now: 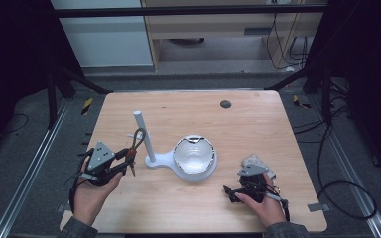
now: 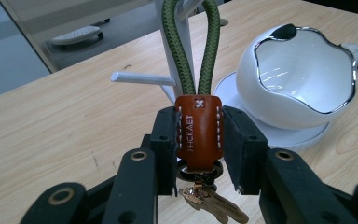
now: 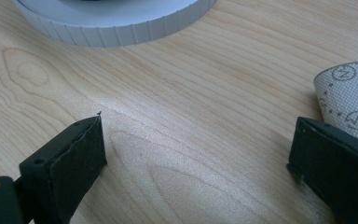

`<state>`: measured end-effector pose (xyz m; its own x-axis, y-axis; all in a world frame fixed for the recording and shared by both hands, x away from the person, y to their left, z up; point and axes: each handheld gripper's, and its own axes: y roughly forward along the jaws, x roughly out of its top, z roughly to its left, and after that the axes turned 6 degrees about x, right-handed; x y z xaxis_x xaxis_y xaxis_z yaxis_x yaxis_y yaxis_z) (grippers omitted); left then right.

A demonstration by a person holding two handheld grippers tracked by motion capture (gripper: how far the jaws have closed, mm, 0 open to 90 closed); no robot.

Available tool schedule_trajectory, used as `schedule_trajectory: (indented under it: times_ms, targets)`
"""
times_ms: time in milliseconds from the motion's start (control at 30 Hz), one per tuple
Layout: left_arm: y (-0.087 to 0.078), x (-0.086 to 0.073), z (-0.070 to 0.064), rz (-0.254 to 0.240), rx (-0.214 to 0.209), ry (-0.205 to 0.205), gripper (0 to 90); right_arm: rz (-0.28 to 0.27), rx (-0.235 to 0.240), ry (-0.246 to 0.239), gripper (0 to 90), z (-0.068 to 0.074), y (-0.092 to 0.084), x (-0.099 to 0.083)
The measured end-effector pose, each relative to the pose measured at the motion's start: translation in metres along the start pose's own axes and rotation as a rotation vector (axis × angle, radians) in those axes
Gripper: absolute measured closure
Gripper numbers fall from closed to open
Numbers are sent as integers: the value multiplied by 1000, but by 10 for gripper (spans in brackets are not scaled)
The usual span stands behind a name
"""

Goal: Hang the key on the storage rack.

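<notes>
Left gripper (image 2: 199, 149): jaws closed on the brown leather tab of a key fob (image 2: 198, 133); pads press the tab from both sides. In the high view this gripper (image 1: 129, 161) sits at about 9 o'clock on the table (image 1: 258, 129), held in the left hand (image 1: 92, 191).

Key fob, seen from the left gripper view: green cord loop rising from the tab at 12 o'clock; metal ring and brass keys (image 2: 212, 205) hanging below at 6 o'clock, clear of the wood. In the high view the fob (image 1: 134, 144) is just beside the stand's post, at its 9 o'clock; the loop top lies near the post (touching or not, cannot tell).

Stand (image 1: 151, 158): white, upright post (image 1: 144, 134) with a short side peg (image 2: 142, 78), on a flat base near table centre.

Bowl (image 1: 194, 154): white, wavy chrome rim, seated on the round part of the base, at 3 o'clock from the post.

Right gripper (image 3: 196, 158): jaws wide apart, nothing between them but bare wood. In the high view it (image 1: 230, 193) rests at about 5 o'clock on the table, in the right hand (image 1: 265, 206).

Cloth (image 3: 352, 98): pale, printed with small round marks, at 2 o'clock in the right gripper view, just beside the right jaw.

Dark round spot (image 1: 225, 104): at 12 o'clock on the table, well apart from the rest.
</notes>
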<state>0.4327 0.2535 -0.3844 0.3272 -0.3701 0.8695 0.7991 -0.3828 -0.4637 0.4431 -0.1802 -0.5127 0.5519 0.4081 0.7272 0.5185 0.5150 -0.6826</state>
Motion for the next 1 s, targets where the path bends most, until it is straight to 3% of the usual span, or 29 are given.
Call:
schedule_trajectory:
  times_ms: [467,700,1000]
  targets:
    - [18,-2,-4,35,-13,-20,660,1,1,-5,37,0,0,0]
    - [28,-2,-4,40,-19,-49,659,-1,3,-4,37,0,0,-1]
    - [30,-4,-4,33,-14,-54,656,-1,3,-4,37,0,-1,-1]
